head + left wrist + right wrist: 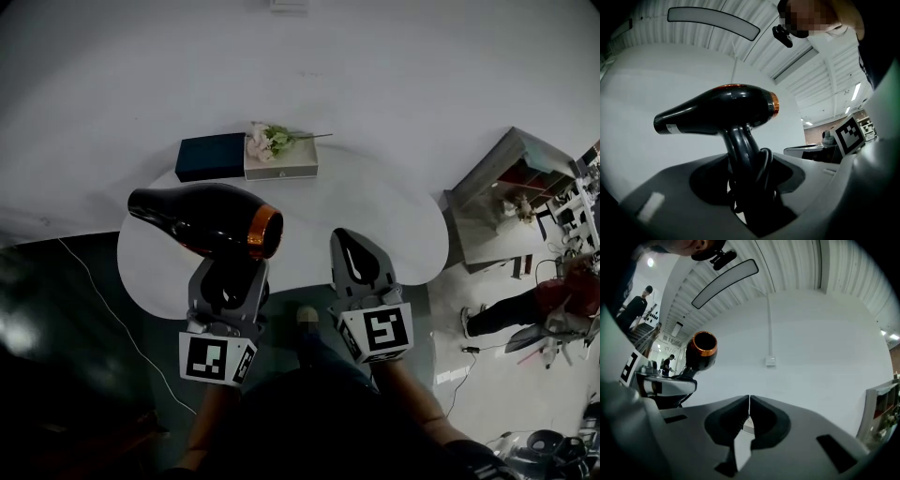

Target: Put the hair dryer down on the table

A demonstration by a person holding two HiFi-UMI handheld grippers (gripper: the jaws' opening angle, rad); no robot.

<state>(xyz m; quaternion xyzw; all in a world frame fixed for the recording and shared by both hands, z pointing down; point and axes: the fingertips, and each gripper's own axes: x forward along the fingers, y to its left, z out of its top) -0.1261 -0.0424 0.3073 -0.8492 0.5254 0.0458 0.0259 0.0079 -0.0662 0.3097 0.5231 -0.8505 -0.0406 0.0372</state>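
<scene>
Head view: left gripper (230, 270) clamps the handle of the glossy black copper-ringed hair dryer (202, 217), nozzle toward nine o'clock, above the white rounded table (384, 202). Right gripper (347, 242) is pinched together, empty. Likely next: lower the dryer onto the table.

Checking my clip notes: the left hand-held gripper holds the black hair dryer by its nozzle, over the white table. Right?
No: the left hand-held gripper holds the hair dryer by its handle, not its nozzle; the left gripper view shows it. The rest stands.

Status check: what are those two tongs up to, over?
Left tongs clamped on hair dryer handle, dryer above white table. Right tongs shut, empty. Dark box and flower box at far edge.
</scene>
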